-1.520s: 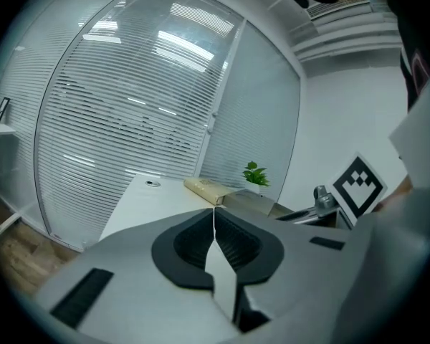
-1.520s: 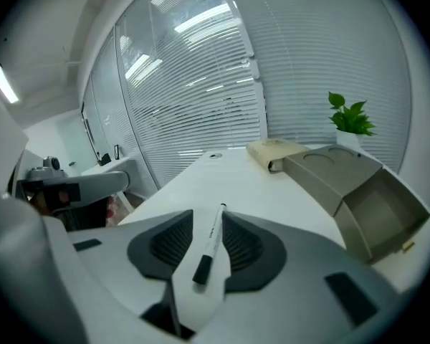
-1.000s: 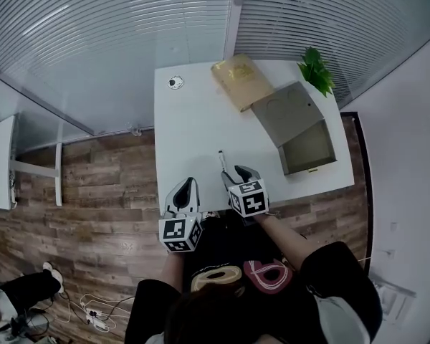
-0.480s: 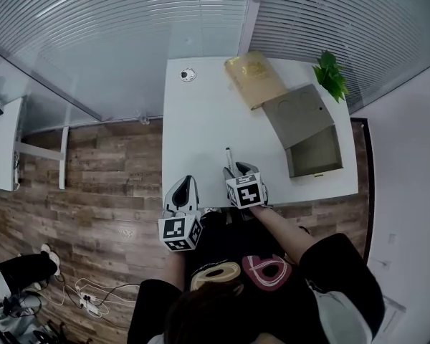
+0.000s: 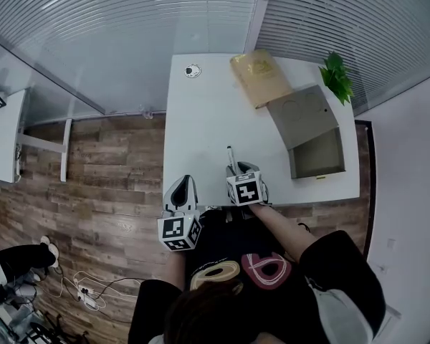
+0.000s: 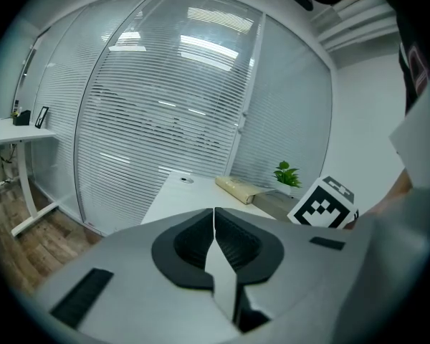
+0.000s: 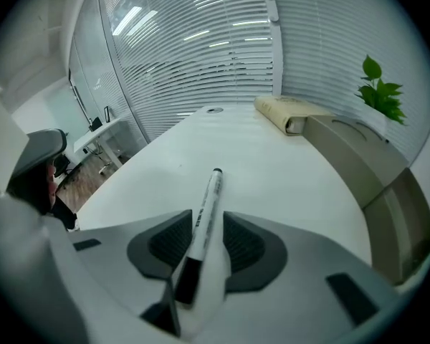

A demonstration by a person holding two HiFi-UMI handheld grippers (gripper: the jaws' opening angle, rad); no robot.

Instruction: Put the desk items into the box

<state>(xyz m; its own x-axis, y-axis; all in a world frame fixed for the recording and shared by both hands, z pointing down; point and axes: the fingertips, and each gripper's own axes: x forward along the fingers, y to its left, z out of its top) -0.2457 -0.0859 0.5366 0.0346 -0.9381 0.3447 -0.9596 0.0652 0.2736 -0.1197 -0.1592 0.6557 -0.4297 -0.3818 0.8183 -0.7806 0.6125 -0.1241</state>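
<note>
A white marker with a black cap (image 5: 231, 158) (image 7: 209, 192) lies on the white desk (image 5: 201, 120) near its front edge. My right gripper (image 5: 242, 170) (image 7: 208, 219) straddles the marker's capped end. Its jaws are closing, and a thin gap still shows on each side of the marker. The open grey box (image 5: 317, 153) (image 7: 398, 213) stands at the desk's right side, its lid (image 5: 299, 112) tipped back. My left gripper (image 5: 183, 190) (image 6: 214, 213) hovers at the front left corner, shut and with nothing in it.
A tan book (image 5: 260, 77) (image 7: 287, 113) lies at the back, beside the box lid. A small green plant (image 5: 337, 74) (image 7: 380, 92) stands at the back right corner. A small round object (image 5: 193, 70) sits at the back left. Glass walls with blinds stand behind the desk.
The head view has shifted a little. My right gripper has slid forward over the marker's near end. The left gripper has stayed in place.
</note>
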